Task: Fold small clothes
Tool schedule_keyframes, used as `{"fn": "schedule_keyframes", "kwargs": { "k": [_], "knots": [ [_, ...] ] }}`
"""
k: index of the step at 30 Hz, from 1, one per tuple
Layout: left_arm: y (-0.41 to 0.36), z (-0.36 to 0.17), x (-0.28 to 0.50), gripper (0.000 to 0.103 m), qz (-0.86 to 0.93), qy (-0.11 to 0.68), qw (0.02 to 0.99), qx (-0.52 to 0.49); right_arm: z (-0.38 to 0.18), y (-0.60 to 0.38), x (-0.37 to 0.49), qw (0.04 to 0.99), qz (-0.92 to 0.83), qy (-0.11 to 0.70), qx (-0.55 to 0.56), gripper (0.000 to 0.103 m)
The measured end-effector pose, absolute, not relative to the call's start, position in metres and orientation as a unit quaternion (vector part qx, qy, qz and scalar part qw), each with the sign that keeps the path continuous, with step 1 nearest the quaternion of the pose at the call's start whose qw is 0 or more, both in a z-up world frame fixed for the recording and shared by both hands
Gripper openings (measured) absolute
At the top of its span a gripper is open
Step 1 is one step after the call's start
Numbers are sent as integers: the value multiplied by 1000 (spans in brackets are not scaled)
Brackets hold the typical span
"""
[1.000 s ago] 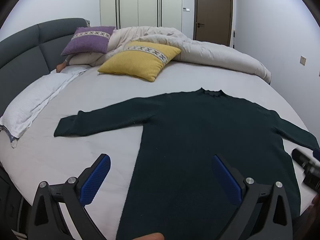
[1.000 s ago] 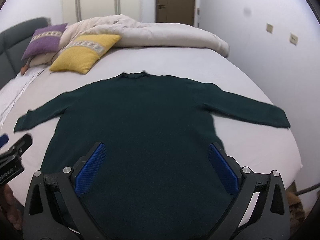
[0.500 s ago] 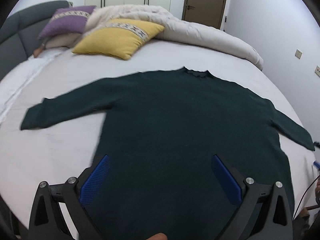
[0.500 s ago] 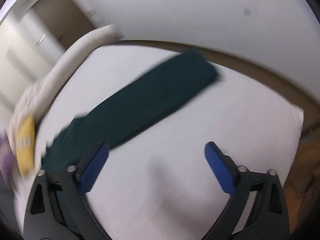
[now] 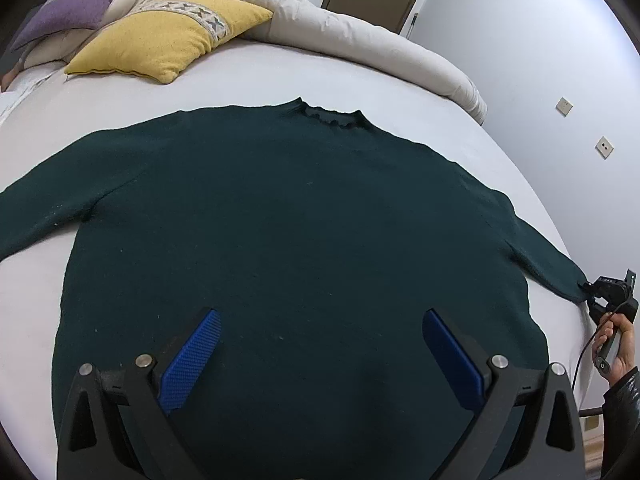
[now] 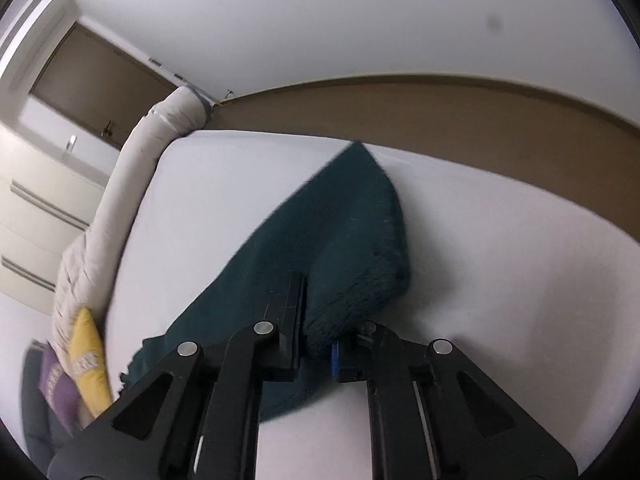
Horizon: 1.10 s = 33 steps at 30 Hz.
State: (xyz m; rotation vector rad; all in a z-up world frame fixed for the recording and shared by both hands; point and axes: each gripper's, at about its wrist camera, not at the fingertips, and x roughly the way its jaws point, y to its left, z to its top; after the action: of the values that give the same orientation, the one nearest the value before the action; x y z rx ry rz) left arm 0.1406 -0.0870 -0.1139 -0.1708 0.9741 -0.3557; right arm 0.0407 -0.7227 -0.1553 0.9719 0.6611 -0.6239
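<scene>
A dark green knit sweater is spread flat on the smooth white bed. Its cuff is pinched by the just-closed right gripper, near the bed edge. The left gripper is held spread above the hem.

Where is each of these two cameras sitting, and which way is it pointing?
Left wrist: on the left gripper, open above the dark green sweater, facing the yellow pillow; the person's right hand shows at the edge.
Right wrist: on the right gripper, looking along the sweater's sleeve towards the wall; its jaws have just been closing and pinch the cuff.
Shared: sweater, duvet, pillows, white bed.
</scene>
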Motion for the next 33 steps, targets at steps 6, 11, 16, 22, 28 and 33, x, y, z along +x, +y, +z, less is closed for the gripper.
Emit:
{"fn": "schedule_keyframes", "kwargs": {
  "k": [6,11,16,22,28,33],
  "knots": [
    [-52,-118,154,102,-174,457,859,-152,-92,-646,104,857,-223,324,334,7],
    [-24,-112,160,99,-171,440,863,-181,-60,-514,187,900,-89,353,240,7],
    [11,-117,162,96,-158,437,860,-208,-77,-375,235,901,9,390,188,7],
    [39,-126,166,96,-140,437,859,-227,-139,-273,230,884,34,436,166,10],
    [31,-125,169,96,-150,439,856,-230,-180,-252,223,869,50,454,190,71],
    [-4,-118,184,97,-171,438,859,-202,-147,-305,202,888,47,421,178,75]
  ]
}}
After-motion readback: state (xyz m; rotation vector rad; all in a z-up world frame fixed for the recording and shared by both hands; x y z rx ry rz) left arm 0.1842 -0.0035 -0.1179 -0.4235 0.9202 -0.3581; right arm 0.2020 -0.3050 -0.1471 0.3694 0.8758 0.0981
